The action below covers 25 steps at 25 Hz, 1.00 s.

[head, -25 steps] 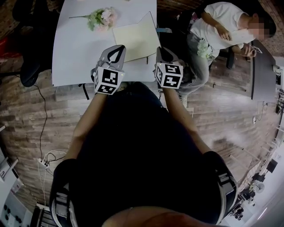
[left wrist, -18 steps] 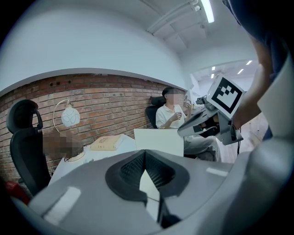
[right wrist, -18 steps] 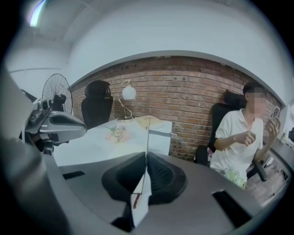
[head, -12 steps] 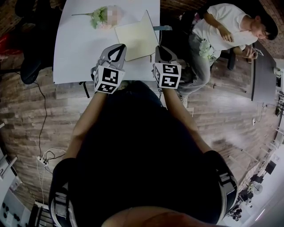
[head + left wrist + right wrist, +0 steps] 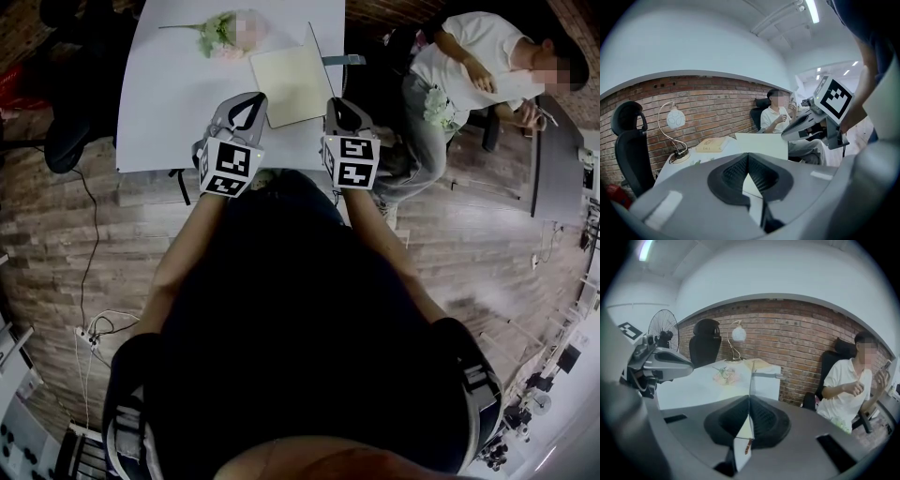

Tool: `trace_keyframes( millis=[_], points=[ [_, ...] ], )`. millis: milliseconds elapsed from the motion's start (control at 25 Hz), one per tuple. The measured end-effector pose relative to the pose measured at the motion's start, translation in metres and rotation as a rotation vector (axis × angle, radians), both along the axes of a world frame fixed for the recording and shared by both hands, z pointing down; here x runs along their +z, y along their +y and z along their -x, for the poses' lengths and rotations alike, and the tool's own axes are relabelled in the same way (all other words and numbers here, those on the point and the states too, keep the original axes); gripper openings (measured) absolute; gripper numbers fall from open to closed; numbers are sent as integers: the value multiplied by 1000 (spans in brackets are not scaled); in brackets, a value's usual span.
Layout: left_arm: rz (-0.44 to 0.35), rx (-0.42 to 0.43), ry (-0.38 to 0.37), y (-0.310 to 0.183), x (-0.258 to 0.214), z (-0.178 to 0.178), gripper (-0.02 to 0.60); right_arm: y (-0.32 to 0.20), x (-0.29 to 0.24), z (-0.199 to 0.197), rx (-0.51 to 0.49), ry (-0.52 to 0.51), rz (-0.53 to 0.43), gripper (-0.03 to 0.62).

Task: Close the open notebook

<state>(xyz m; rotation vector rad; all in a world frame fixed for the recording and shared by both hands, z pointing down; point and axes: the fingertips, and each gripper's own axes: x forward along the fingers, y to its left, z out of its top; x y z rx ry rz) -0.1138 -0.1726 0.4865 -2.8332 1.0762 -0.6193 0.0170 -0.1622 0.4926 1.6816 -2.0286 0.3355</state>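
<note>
Now, right tongs [image 5: 749,398] just closing on notebook cover [image 5: 761,146], cover upright

The right tongs [image 5: 749,401] have just been closing and now pinch the notebook [image 5: 743,437]. Its thin cover stands straight up between the jaws, seen from the edge. Behind it is a white tabletop [image 5: 693,387] with pink flowers [image 5: 725,375]. A lamp [image 5: 738,334] and a black chair [image 5: 705,347] are by the brick wall [image 5: 797,338], with a fan [image 5: 663,329] further left. A person [image 5: 846,394] in white sits on the right.
</note>
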Motion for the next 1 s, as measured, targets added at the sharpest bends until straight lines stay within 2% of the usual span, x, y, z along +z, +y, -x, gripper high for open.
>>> trace_keyframes(
  millis=[1000],
  points=[
    [4,-50,-9,3,3,17,6,3,10,30,-106,63,8,20]
  ],
)
